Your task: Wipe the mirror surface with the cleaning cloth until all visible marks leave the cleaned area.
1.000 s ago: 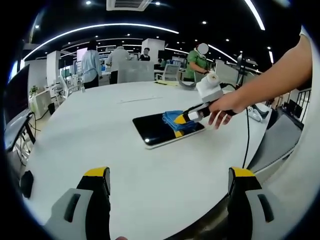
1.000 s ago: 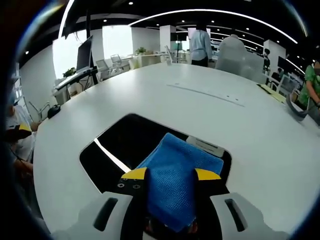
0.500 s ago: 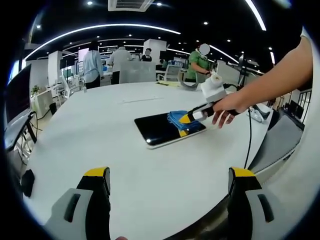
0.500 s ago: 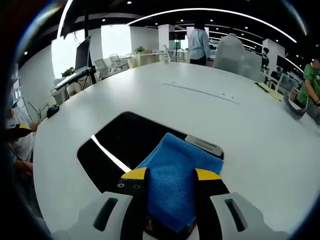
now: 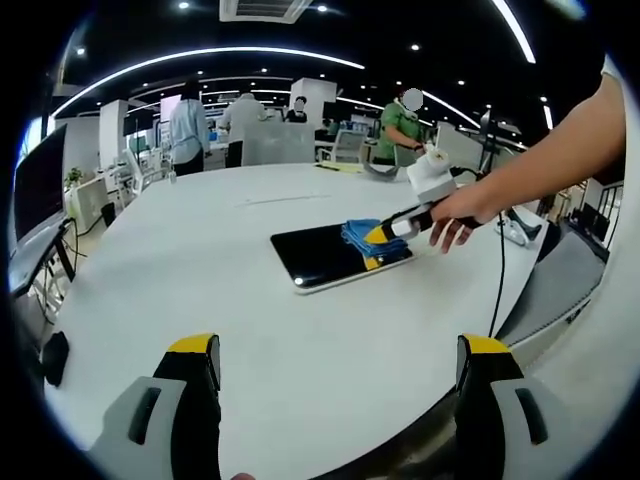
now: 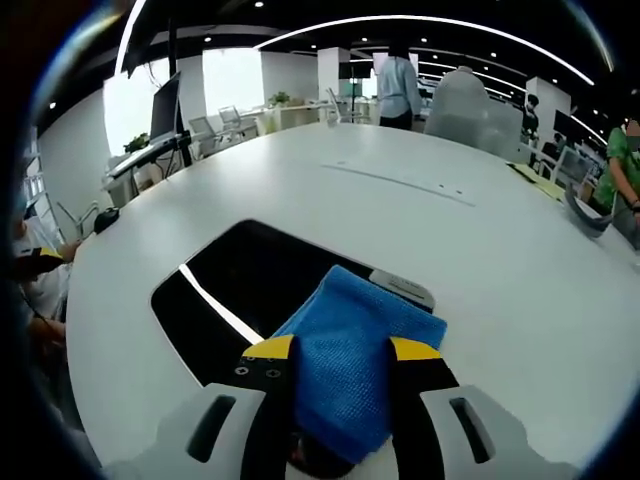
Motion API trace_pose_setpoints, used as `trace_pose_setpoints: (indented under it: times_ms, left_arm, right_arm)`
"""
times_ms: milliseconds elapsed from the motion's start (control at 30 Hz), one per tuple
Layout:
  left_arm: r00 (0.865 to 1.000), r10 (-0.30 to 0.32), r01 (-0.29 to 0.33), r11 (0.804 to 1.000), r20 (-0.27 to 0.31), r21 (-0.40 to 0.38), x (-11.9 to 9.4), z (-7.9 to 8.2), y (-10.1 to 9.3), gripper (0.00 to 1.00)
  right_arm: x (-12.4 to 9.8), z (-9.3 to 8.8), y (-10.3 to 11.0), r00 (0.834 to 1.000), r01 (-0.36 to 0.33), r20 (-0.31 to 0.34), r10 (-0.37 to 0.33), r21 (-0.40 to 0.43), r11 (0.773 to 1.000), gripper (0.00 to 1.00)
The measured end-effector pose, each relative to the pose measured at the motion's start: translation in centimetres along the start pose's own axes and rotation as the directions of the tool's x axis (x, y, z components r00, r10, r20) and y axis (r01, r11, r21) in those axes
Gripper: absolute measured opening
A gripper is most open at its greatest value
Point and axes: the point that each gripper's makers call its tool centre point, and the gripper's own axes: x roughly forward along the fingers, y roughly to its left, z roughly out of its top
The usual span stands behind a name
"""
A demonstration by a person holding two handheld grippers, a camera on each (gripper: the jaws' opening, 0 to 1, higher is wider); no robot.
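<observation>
Mirror [image 6: 240, 290] flat on table [image 6: 420, 210], cloth [image 6: 350, 350] on mirror's near end

Glossy mirror, woven cloth, matt worktop

The mirror [image 6: 250, 290] is dark, smooth and glossy, reflecting a bright ceiling strip. The blue cleaning cloth [image 6: 350, 360] looks like soft fabric with a fine, rough weave. The white worktop [image 6: 420, 220] is smooth and matt, with only a faint sheen.

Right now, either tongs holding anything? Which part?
Right tongs are shut on the cloth, gripping its near bunched end; the rest lies on the mirror. Left tongs are open, holding nothing.
</observation>
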Motion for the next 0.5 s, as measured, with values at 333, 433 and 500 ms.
trace_pose_setpoints:
  times_ms: [333, 433, 500]
  left_arm:
    - [1.000, -0.002, 0.002, 1.000, -0.002, 0.006, 0.01, 0.15, -0.03, 0.99]
    - [1.000, -0.004, 0.004, 1.000, -0.001, 0.006, 0.14, 0.23, -0.03, 0.99]
    - [1.000, -0.007, 0.007, 1.000, -0.001, 0.008, 0.30, 0.33, -0.14, 0.99]
  right_arm:
    - [-0.33, -0.35, -0.62, 1.000, -0.005, 0.001, 0.005, 0.001, 1.000, 0.33]
    - [-0.49, -0.46, -0.55, 1.000, -0.006, 0.002, 0.006, 0.009, 1.000, 0.33]
    - [-0.47, -0.54, -0.63, 1.000, -0.006, 0.001, 0.006, 0.012, 1.000, 0.33]
